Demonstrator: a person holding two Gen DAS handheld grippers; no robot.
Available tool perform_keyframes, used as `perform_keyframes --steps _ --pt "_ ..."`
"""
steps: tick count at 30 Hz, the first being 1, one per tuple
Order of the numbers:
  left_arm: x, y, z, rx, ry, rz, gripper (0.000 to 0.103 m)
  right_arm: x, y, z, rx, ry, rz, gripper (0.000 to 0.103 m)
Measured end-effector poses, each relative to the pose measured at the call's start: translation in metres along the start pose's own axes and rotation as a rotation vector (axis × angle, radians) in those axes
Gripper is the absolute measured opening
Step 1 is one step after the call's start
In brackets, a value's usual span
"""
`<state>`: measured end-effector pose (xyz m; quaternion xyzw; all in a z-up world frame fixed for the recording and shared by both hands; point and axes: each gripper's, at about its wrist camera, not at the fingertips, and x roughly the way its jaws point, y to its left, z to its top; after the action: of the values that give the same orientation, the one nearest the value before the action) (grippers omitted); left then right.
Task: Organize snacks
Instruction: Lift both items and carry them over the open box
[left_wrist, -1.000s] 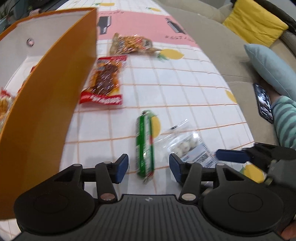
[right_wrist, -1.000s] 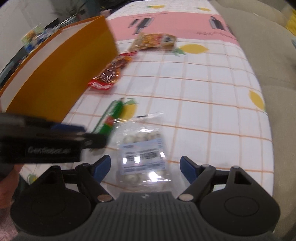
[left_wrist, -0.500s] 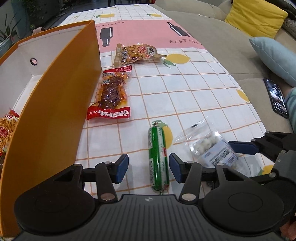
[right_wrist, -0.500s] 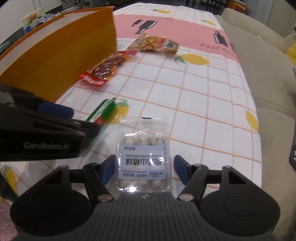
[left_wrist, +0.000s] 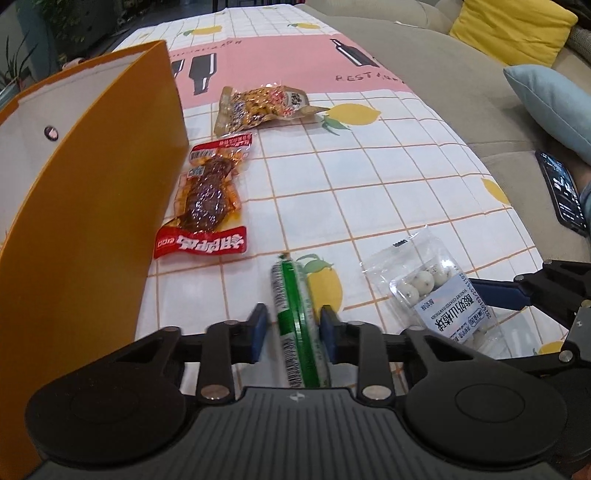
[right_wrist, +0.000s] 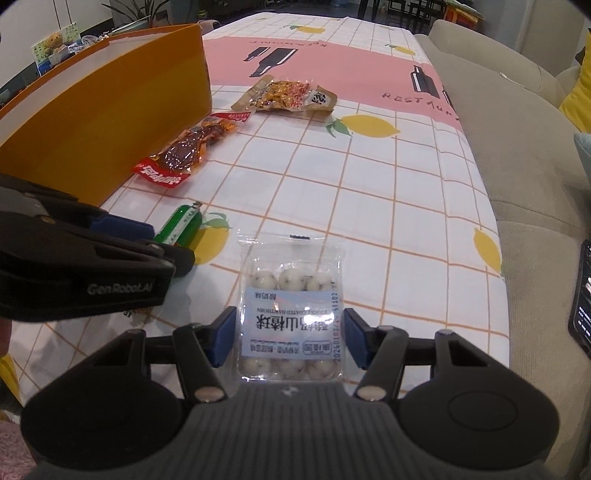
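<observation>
A green sausage stick lies on the tablecloth between the pads of my left gripper, whose jaws stand close around it with small gaps. It also shows in the right wrist view. A clear pack of white yogurt hawthorn balls lies between the pads of my right gripper, which is open around it. The pack also shows in the left wrist view. The orange box stands open on the left.
A red meat snack pack lies beside the box wall. A peanut snack bag lies farther back. A sofa with a blue cushion and a phone is on the right.
Both grippers have moved forward over their snacks. The left jaws have narrowed around the green sausage. The right jaws have narrowed around the hawthorn ball pack.
</observation>
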<state>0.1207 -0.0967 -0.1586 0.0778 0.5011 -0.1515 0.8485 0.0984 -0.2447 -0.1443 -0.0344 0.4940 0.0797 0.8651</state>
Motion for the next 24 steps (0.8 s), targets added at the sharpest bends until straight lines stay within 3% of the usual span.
perform_keyframes --steps 14,24 --pt "-0.019 0.009 0.002 -0.066 -0.016 -0.051 0.025 -0.007 -0.008 0.005 0.074 -0.034 0.023 0.056" --pt "-0.065 0.011 0.024 -0.06 -0.053 -0.074 0.025 -0.043 -0.007 0.015 0.128 -0.112 0.075 0.056"
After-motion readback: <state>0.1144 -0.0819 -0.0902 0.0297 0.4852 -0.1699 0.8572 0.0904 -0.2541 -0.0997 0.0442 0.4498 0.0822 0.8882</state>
